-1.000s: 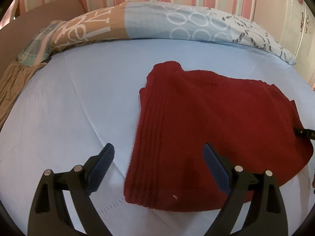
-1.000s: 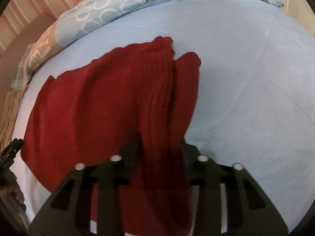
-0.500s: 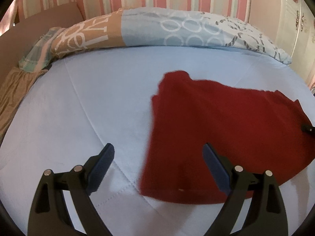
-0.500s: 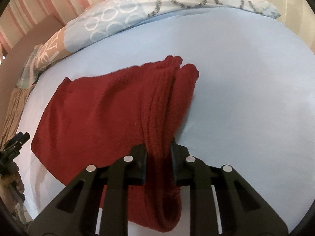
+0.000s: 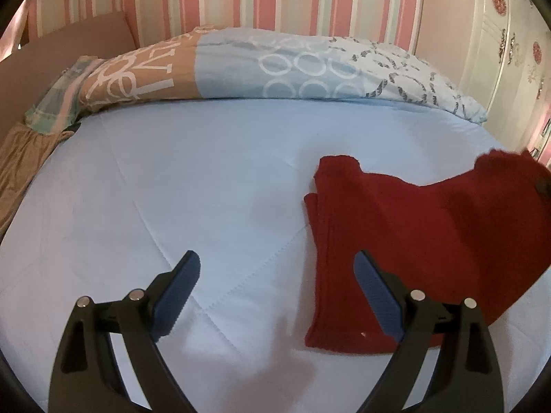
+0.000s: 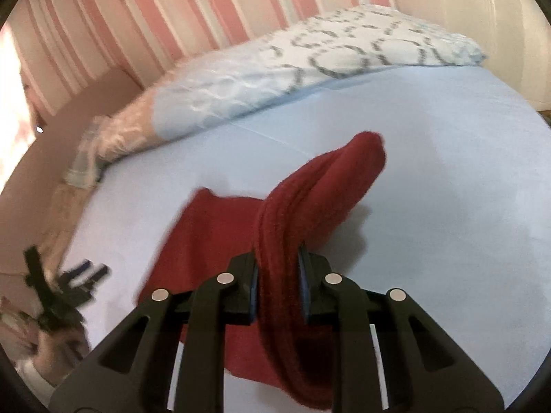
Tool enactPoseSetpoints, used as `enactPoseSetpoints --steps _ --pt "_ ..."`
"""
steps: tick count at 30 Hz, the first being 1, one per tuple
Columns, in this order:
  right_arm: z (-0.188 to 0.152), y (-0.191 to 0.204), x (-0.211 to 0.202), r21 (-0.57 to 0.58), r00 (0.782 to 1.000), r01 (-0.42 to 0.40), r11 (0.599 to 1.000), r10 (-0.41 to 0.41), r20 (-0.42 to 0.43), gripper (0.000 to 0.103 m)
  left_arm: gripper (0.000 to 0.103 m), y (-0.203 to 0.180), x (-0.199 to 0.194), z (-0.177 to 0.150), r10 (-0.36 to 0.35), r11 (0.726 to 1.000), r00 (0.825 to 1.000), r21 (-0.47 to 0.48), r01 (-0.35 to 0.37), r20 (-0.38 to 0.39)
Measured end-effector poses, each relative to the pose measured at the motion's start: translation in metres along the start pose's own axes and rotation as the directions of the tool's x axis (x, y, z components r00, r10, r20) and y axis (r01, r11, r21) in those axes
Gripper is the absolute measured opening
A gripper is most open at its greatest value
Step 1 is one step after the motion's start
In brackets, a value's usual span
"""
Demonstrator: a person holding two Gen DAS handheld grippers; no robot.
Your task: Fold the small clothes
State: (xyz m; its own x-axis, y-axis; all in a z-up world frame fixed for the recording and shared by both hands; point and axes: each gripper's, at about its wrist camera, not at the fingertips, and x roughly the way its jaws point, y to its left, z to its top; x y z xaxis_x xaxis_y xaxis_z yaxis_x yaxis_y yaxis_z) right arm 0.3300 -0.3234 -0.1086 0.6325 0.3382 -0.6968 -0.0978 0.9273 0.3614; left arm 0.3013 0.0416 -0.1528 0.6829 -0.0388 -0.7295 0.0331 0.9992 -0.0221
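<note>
A dark red knitted garment (image 5: 423, 241) lies on the light blue bed sheet (image 5: 193, 186), to the right in the left wrist view. Its right side is lifted off the sheet. My left gripper (image 5: 277, 268) is open and empty, hovering above the sheet just left of the garment's near left edge. My right gripper (image 6: 277, 270) is shut on a bunched edge of the red garment (image 6: 292, 213) and holds it raised, with the rest trailing down to the sheet. The left gripper (image 6: 82, 272) shows blurred at the far left of the right wrist view.
A patterned blue, tan and white duvet (image 5: 275, 69) lies rolled along the far side of the bed by the pink striped wall. A brown cloth (image 5: 20, 161) and a brown headboard (image 5: 62, 48) are at the left. A white cabinet (image 5: 513, 51) stands at the right.
My right gripper has lifted the garment's edge higher and pulled the garment to the right. The left gripper has stayed open and now sits off the garment's left edge.
</note>
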Motion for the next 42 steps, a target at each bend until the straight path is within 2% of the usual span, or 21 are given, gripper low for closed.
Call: enactPoseSetpoints --steps 6,10,13,17,19,20,21,23,25,28,29,34,38,42 --pt "0.007 0.078 0.035 -0.046 0.999 -0.044 0.998 0.043 -0.003 0.018 0.092 0.037 -0.005 0.001 0.017 0.999 1.0 -0.041 -0.017 0.012" --pt "0.002 0.122 0.07 -0.025 0.996 -0.091 0.996 0.091 -0.012 0.018 0.092 0.067 -0.004 -0.005 0.029 0.996 1.0 -0.083 -0.028 0.003" --pt "-0.012 0.149 0.103 -0.003 0.993 -0.109 0.994 0.109 -0.043 0.018 0.092 0.088 -0.004 -0.011 0.04 0.994 0.999 -0.102 -0.04 -0.005" --pt "-0.043 0.18 0.16 -0.004 0.99 -0.083 0.997 0.082 -0.119 0.018 0.092 0.112 -0.006 -0.019 0.057 0.991 0.998 -0.117 -0.059 -0.017" --pt "-0.057 0.187 0.18 0.01 0.983 -0.087 0.996 0.087 -0.159 0.02 0.092 0.124 -0.008 -0.023 0.063 0.99 0.998 -0.126 -0.067 -0.029" --pt "-0.064 0.188 0.189 0.032 0.978 -0.106 0.994 0.11 -0.18 0.026 0.092 0.13 -0.009 -0.025 0.069 0.989 0.997 -0.129 -0.073 -0.033" --pt "-0.068 0.188 0.193 0.061 0.969 -0.147 0.987 0.156 -0.19 0.031 0.092 0.132 -0.009 -0.025 0.073 0.989 0.997 -0.129 -0.077 -0.034" --pt "-0.067 0.186 0.189 0.109 0.954 -0.22 0.969 0.237 -0.184 0.032 0.092 0.139 -0.011 -0.026 0.078 0.987 0.996 -0.137 -0.082 -0.037" --pt "-0.058 0.184 0.172 0.117 0.946 -0.278 0.954 0.293 -0.138 0.032 0.092 0.14 -0.011 -0.026 0.072 0.986 0.996 -0.147 -0.078 -0.042" --pt "-0.035 0.172 0.131 0.102 0.948 -0.311 0.945 0.316 -0.044 0.04 0.092 0.128 -0.01 -0.025 0.042 0.988 0.998 -0.148 -0.049 -0.048" --pt "-0.029 0.166 0.119 0.101 0.948 -0.314 0.944 0.317 -0.016 0.044 0.092 0.121 -0.01 -0.024 0.029 0.99 0.998 -0.139 -0.036 -0.05" --pt "-0.008 0.118 0.073 0.089 0.962 -0.272 0.958 0.268 0.058 0.049 0.092 0.07 0.005 -0.014 -0.069 0.993 0.995 -0.099 0.062 -0.072" --pt "-0.017 0.07 0.055 0.094 0.976 -0.214 0.972 0.208 0.064 0.052 0.092 0.035 0.022 0.004 -0.148 0.986 0.985 -0.086 0.141 -0.092" --pt "-0.037 0.024 0.053 0.152 0.982 -0.188 0.97 0.181 0.059 0.052 0.092 0.004 0.048 0.026 -0.17 0.985 0.978 -0.044 0.166 -0.123"
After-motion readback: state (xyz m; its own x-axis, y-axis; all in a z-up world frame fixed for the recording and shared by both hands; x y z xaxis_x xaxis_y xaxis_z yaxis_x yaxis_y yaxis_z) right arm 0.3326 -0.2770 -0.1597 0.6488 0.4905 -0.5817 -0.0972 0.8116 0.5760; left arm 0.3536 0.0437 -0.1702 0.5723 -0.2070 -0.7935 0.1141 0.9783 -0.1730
